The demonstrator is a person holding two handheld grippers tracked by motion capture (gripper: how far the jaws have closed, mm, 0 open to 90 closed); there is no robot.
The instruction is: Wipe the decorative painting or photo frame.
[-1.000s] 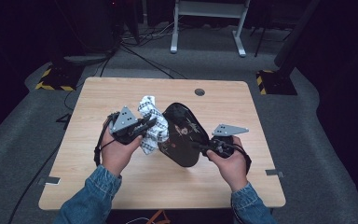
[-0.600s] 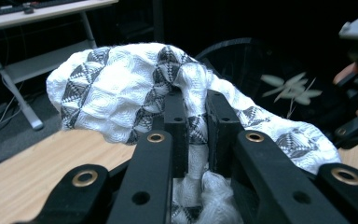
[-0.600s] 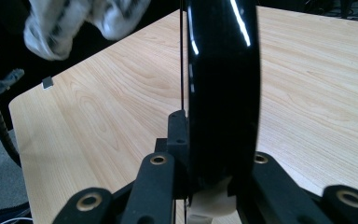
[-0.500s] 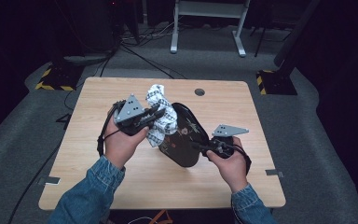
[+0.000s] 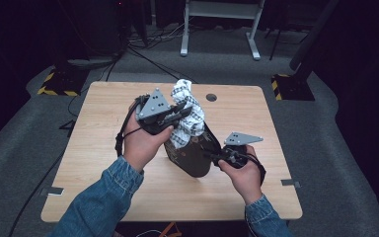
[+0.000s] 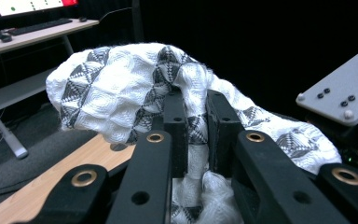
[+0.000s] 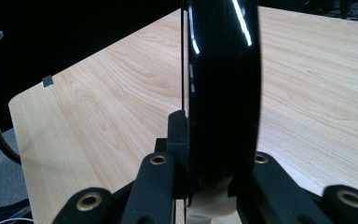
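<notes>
My left gripper [image 5: 185, 112] is shut on a white cloth [image 5: 185, 94] with a grey triangle pattern and holds it up over the middle of the table. In the left gripper view the cloth [image 6: 116, 93] bunches over and between the jaws of that gripper [image 6: 196, 105]. A glossy black dish [image 5: 192, 158] stands tilted on edge below the cloth. My right gripper [image 5: 212, 155] is shut on its rim from the right. In the right gripper view the dish's edge [image 7: 223, 70] rises between the jaws of that gripper [image 7: 209, 122].
The wooden table [image 5: 103, 148] has a small round hole [image 5: 210, 97] near its far edge. Beyond it stand a white desk frame [image 5: 219, 29], floor cables and two yellow-black striped bases [image 5: 56, 89]. A desk with a keyboard [image 6: 32, 25] is at the far left.
My left gripper has risen and moved toward the far side with the cloth, lifting it off the dish's face. The right gripper and dish have stayed put.
</notes>
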